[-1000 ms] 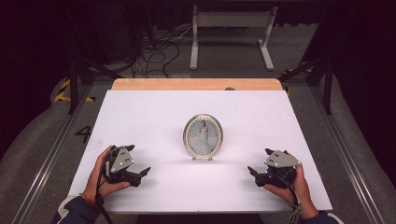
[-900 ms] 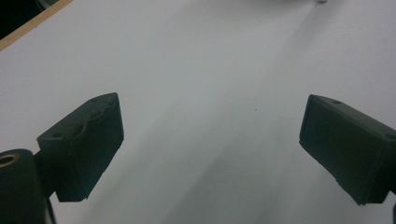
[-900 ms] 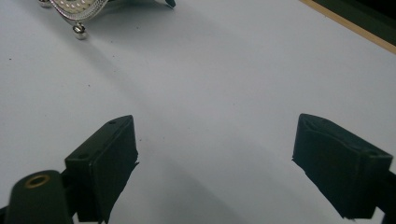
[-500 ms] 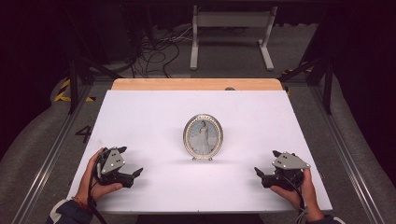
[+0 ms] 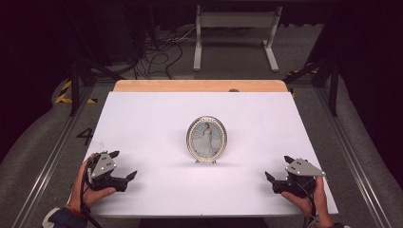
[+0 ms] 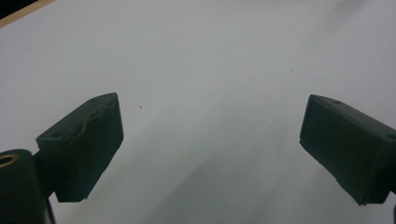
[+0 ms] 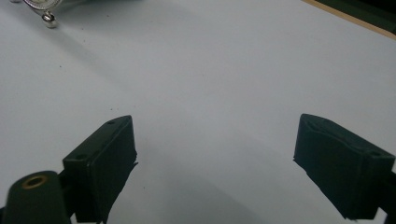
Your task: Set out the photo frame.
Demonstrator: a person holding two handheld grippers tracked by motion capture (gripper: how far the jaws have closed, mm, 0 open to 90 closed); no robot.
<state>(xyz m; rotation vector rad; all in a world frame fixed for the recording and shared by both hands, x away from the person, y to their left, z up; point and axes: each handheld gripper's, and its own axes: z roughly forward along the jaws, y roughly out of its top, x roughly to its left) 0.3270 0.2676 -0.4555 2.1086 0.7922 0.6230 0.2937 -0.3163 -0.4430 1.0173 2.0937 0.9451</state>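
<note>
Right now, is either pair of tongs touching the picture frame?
No, the picture frame stands alone mid-table, with the left tongs and right tongs well apart from it.

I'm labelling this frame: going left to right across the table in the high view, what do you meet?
Left gripper → oval picture frame standing upright mid-table → right gripper, all on the white table.

Even overhead light falls on the white tabletop [image 5: 142,123], bright against dark, dim surroundings. The frame [image 5: 206,138] casts a faint shadow toward the near edge. Both gripper views are soft, their jaws blurred and dark.
</note>
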